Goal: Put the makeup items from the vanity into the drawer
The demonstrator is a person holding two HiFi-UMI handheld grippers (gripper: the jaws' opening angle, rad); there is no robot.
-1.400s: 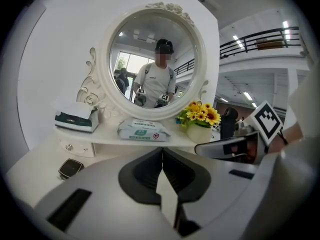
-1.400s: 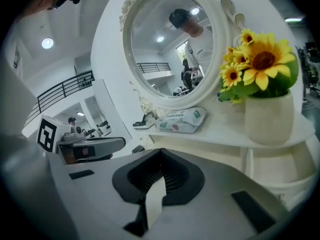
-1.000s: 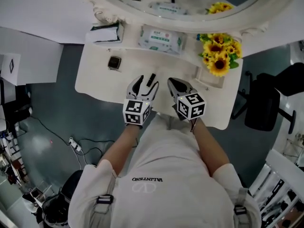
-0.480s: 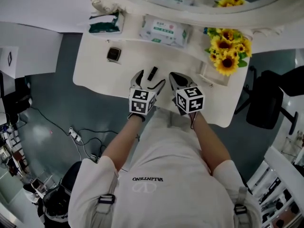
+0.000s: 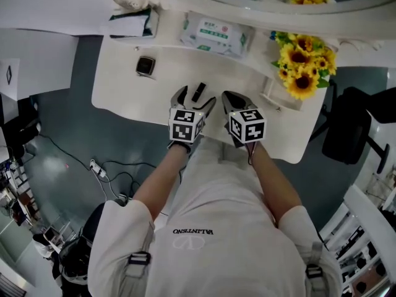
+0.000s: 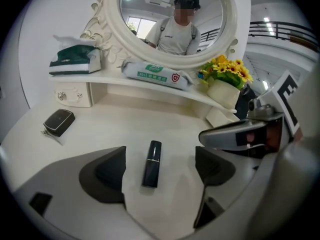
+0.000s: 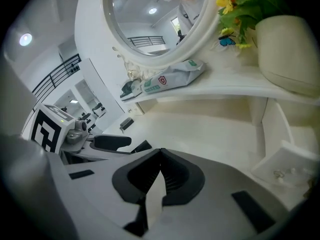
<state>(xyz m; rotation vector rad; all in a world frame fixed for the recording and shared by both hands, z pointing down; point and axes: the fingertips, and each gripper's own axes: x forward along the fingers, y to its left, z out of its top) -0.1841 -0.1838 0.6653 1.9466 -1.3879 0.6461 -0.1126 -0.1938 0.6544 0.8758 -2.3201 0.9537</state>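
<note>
Lipstick [image 6: 151, 163], a slim, glossy dark tube with a thin pale band near its far end, lies flat on the smooth cream top of the vanity [image 6: 100, 134], close to the front edge. It sits between the matte black pads of the left gripper [image 6: 162, 170], touching neither. Those jaws have just been opening and stand wide apart. The tube's long axis runs away from the gripper toward the oval mirror [image 6: 172, 14], leaning slightly to the right. Both forearms reach forward side by side, and each gripper tilts down at the tabletop with its marker cube on top. The right gripper [image 7: 160, 171] hovers just beside the left with its ribbed pads pressed together and nothing between them. A black square compact [image 6: 59, 121] rests well to the left.
</note>
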